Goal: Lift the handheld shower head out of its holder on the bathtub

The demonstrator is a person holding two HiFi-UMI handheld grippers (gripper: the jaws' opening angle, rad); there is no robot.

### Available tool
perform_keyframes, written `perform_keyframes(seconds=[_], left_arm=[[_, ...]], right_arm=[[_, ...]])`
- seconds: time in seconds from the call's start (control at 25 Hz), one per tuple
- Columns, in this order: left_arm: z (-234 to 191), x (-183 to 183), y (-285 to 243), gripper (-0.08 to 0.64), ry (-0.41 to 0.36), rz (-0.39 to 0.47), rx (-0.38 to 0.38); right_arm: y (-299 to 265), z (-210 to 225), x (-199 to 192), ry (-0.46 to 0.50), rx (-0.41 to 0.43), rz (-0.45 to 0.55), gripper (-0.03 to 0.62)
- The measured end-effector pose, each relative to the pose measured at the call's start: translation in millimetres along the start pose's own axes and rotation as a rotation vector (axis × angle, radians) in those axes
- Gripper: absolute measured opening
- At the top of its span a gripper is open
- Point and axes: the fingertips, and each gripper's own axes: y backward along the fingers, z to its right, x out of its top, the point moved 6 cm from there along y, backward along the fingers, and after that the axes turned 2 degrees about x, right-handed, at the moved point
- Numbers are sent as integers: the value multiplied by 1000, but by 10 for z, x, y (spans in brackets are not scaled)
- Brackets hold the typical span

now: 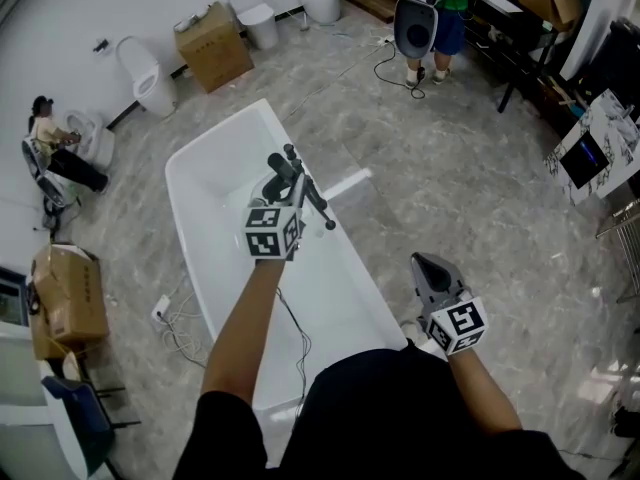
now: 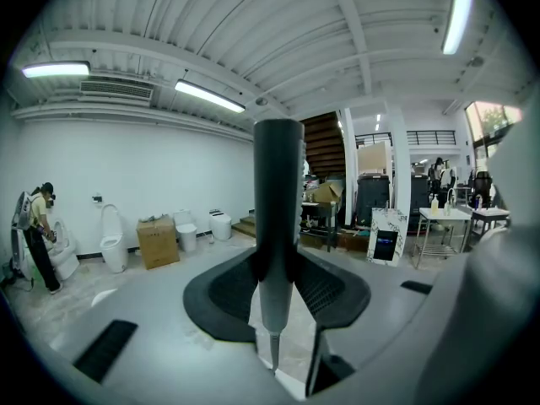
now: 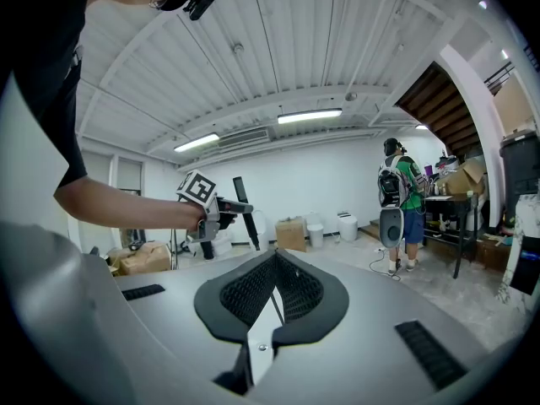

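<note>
At the far left I see a cardboard box [image 1: 70, 293] on the floor. Next comes the white bathtub [image 1: 200, 183], running diagonally through the head view. Over its basin is my left hand-held gripper [image 1: 283, 183], pinching the dark shower head [image 1: 315, 203]. In the left gripper view the shaft [image 2: 278, 201] stands upright between the jaws, which clamp it from both sides. The right gripper view shows it held up in the air, tilted. Just right of it, a white fitting [image 1: 345, 183] sits on the tub's right rim; I cannot tell whether the two touch. Further right and lower, my right hand-held gripper [image 1: 428, 268] hangs beside the tub, jaws pressed together with nothing between them. A person [image 1: 440, 18] stands at the upper right.
</note>
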Motion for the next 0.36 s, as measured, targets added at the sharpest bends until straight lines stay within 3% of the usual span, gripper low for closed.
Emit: perform_keyframes(seconds=[0.36], left_arm=[[-75,-45,-19,129,-1,-4,3]], right_arm=[[-57,-25,-36,13,0,4,-2]])
